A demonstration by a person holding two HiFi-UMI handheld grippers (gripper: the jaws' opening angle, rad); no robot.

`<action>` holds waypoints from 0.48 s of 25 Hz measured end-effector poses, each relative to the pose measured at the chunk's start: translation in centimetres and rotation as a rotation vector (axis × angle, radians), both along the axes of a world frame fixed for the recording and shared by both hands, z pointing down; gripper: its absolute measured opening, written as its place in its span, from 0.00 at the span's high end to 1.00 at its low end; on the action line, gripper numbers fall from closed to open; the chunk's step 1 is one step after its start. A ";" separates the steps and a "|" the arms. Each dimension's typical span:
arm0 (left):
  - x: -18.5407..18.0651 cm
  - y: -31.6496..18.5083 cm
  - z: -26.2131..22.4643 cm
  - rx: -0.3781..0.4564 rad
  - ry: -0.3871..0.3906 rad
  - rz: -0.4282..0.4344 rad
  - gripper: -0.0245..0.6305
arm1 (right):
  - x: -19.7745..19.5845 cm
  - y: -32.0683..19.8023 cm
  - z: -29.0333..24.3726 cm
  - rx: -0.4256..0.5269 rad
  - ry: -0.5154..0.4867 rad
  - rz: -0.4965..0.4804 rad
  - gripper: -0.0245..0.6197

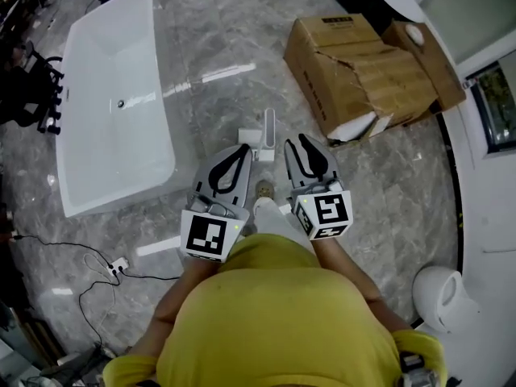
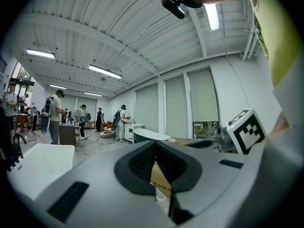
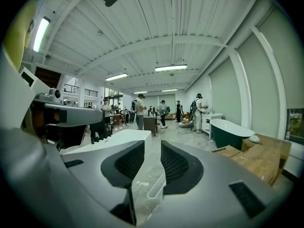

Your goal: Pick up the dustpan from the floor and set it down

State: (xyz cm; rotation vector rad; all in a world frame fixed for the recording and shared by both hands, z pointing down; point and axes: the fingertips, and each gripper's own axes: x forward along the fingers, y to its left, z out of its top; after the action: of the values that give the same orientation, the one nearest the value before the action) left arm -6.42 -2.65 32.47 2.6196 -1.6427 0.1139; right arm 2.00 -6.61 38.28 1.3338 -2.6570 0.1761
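Two neighbours flank the dustpan (image 1: 268, 127) — bathtub (image 1: 113, 95) left, carton (image 1: 363, 71) right.

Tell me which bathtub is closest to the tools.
The white bathtub, just left of the left tool; the dark green bathtub stands far off across the room, beyond the cardboard box.

Ahead, the floor (image 1: 234, 39) is bare in a wide lane. The white bathtub (image 1: 113, 95) walls in the lane's left side, and the torn cardboard box (image 1: 363, 71) walls in its right side. The dustpan (image 1: 268, 127) stands in the lane, just past the left gripper (image 1: 239, 150) and the right gripper (image 1: 301, 140), with bare floor beyond it. A black cable (image 1: 56, 244) and a white plug strip (image 1: 118, 264) lie near the floor's bottom left corner. A big white curved thing (image 1: 484, 216) blocks the right edge.
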 end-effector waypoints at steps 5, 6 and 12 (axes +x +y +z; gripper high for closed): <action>-0.2 -4.0 0.9 -0.019 -0.004 -0.058 0.96 | -0.8 -4.5 1.3 -0.022 0.014 -0.073 0.78; -0.1 -4.7 1.2 -0.024 -0.004 -0.069 0.96 | -0.9 -5.2 1.7 -0.030 0.018 -0.088 0.78; 0.3 -8.5 2.1 -0.046 0.001 -0.135 0.96 | -0.9 -8.1 5.1 -0.087 0.053 -0.182 0.78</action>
State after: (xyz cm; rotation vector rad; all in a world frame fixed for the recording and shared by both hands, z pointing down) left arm -6.09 -11.15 34.56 2.4666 -1.7876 0.1429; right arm 1.09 -14.71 43.36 1.0504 -2.6741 0.2261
